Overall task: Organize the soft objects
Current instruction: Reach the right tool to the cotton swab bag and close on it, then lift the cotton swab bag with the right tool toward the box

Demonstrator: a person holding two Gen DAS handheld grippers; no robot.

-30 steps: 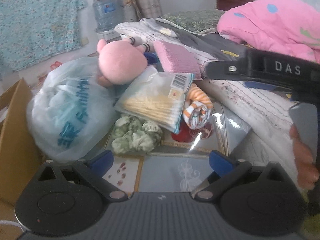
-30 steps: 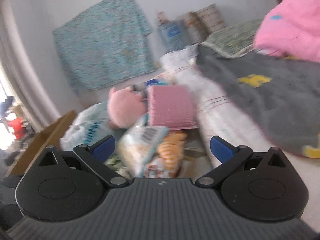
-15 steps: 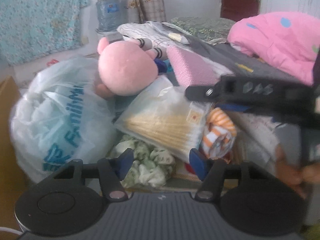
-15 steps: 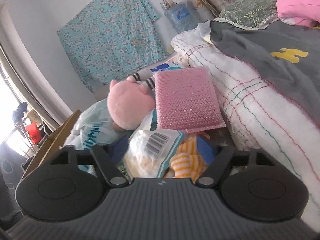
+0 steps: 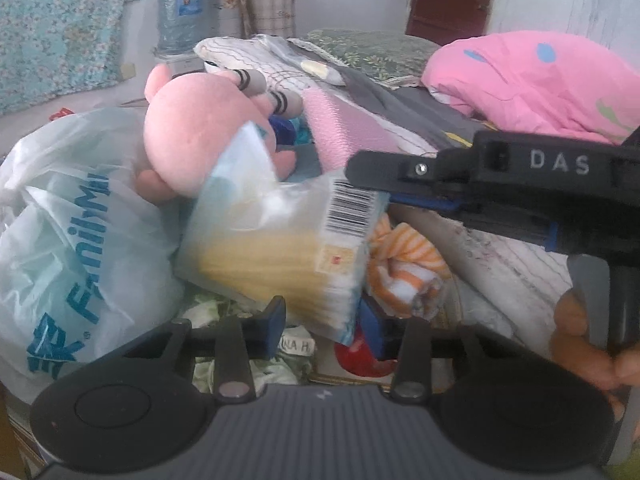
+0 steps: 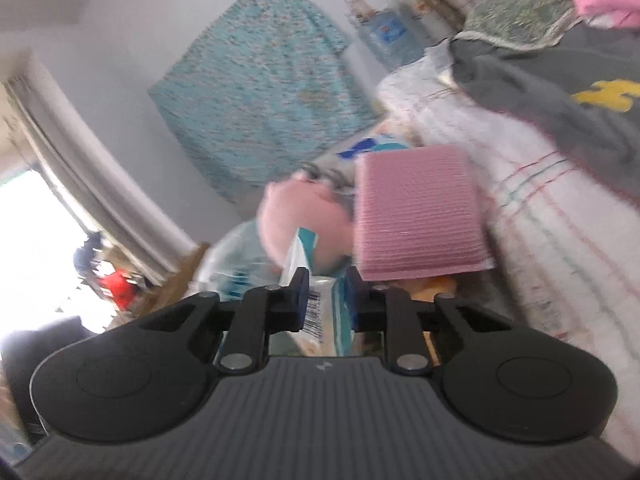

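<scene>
Crinkly plastic packet (image 5: pixel 280 248), barcoded corner

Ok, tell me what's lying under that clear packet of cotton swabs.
Under the packet of cotton swabs a crumpled green-and-white cloth shows at its lower left, and an orange-striped rolled cloth pokes out at its right. The packet covers whatever else lies beneath.

Each gripper is a matte black, ribbed body with two round black caps at its near corners. From these, black linkage arms with silver pivot pins run forward to blue-padded fingers. On the left gripper (image 5: pixel 322 326) a small pale mark sits centred on the ribbing; the right gripper (image 6: pixel 327 300) bears the same mark. Seen from the side, the right tool shows white letters "DAS", a silver screw, blue trim and a grey handle wrapped by a bare hand (image 5: pixel 588 344).
</scene>
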